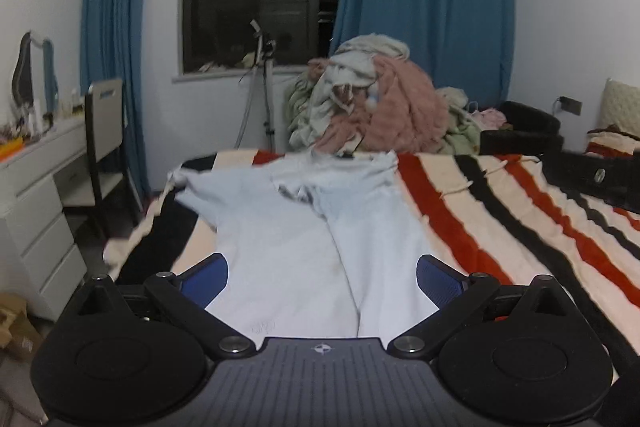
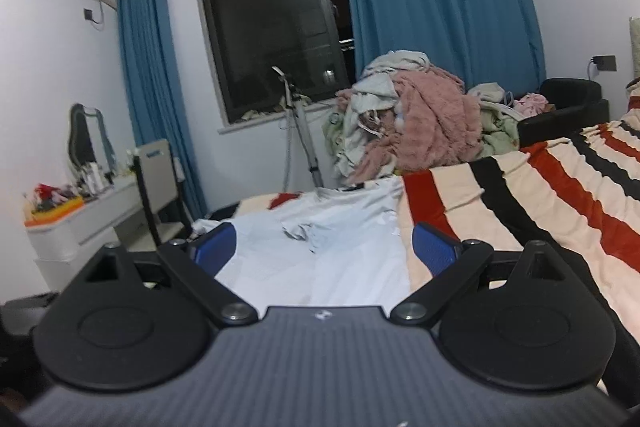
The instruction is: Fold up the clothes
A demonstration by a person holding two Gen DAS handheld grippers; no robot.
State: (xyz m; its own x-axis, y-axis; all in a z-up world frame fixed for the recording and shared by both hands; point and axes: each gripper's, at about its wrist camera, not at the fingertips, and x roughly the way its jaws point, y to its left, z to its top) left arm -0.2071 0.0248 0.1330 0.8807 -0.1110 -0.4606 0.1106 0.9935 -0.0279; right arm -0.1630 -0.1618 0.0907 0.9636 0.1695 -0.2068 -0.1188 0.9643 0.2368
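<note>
A light blue shirt (image 1: 304,239) lies spread out on the striped blanket (image 1: 500,211), with its collar end at the far edge of the blanket. The left gripper (image 1: 322,277) is over the near part of the shirt, its blue fingers (image 1: 434,279) wide apart and holding nothing. The right gripper (image 2: 323,247) is over the shirt too, fingers wide apart and empty. Past the far edge of the blanket sits a big pile of clothes (image 1: 372,103).

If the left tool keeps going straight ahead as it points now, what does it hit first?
Most likely the pale blue garment spread on the striped blanket; the open left tool points along it. Depth is uncertain.
</note>
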